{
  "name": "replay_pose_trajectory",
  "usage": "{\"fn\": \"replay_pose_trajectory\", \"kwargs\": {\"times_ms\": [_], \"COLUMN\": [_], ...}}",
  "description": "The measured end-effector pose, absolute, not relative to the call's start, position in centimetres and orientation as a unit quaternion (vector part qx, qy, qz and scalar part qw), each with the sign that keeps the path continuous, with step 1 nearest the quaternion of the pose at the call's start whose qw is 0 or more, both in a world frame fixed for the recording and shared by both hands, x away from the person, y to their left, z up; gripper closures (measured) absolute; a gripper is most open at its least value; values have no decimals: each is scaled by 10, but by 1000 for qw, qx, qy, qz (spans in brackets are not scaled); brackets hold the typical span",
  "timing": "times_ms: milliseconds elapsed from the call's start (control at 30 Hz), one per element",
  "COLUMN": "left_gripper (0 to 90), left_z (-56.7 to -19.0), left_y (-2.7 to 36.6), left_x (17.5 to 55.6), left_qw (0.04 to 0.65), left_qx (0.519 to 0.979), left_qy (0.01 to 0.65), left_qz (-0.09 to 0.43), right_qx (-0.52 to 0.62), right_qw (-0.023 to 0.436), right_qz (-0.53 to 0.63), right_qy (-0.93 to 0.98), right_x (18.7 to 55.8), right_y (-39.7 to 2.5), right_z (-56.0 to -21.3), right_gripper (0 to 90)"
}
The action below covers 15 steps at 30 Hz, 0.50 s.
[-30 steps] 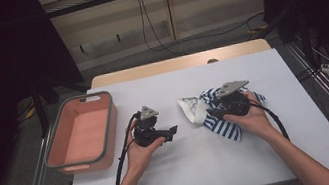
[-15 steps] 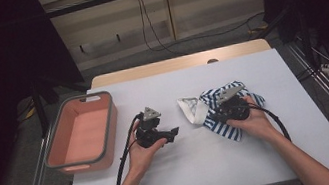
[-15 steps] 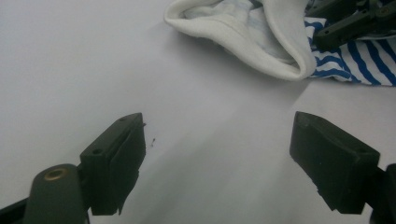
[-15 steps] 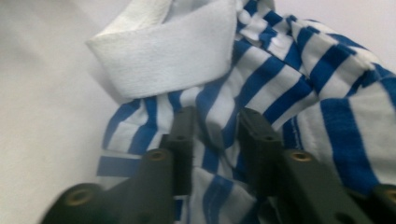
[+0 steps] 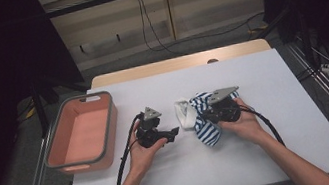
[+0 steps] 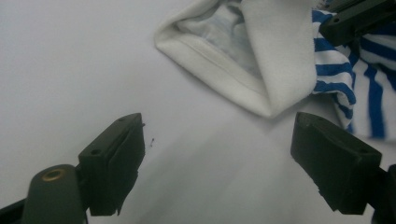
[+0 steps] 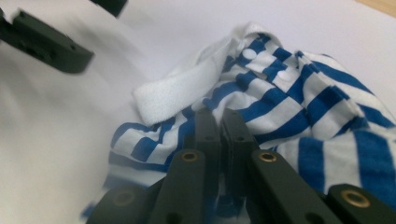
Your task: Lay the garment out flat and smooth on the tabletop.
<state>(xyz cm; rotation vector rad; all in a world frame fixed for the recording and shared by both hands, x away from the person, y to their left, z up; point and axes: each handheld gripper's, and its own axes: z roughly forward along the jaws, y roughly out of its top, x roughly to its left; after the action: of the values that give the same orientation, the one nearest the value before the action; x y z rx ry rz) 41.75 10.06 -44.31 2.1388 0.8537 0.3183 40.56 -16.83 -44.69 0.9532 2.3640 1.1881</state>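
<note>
Right claw (image 7: 219, 122) clenched on striped garment (image 7: 299, 112), mid-surface (image 5: 284, 153), at 3 o'clock of the salmon bin (image 5: 79, 137). Left claw (image 6: 224, 154) released, white cuff (image 6: 243, 70) at its 12. Risk: thin pinch slips when lifted; left may close on bare surface.

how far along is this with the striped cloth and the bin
Early. Done: the right claw has shut on the blue-and-white striped cloth, which lies crumpled on the white table. In hand: the left claw is open, low over the table, facing the cloth's white hem without touching it. Left: the pink bin holds nothing.
</note>
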Motion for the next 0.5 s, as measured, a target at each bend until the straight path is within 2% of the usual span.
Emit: {"fn": "replay_pose_trajectory", "kwargs": {"times_ms": [133, 233, 333, 500], "left_gripper": [180, 179, 176, 141], "left_z": [-442, -442, -441, -441], "left_y": [102, 102, 99, 91], "left_x": [418, 417, 414, 408], "left_qw": [399, 395, 399, 416], "left_qx": [844, 845, 844, 845], "left_qy": [337, 338, 336, 320], "left_qz": [124, 127, 127, 108], "right_qx": [331, 329, 334, 337], "right_qw": [162, 166, 167, 181], "right_qz": [426, 422, 416, 435], "right_qy": [826, 828, 829, 815], "right_x": [406, 406, 407, 404], "right_y": [-159, -156, -157, -167], "right_z": [-444, -445, -446, -434], "right_gripper": [866, 781, 634, 574]}}
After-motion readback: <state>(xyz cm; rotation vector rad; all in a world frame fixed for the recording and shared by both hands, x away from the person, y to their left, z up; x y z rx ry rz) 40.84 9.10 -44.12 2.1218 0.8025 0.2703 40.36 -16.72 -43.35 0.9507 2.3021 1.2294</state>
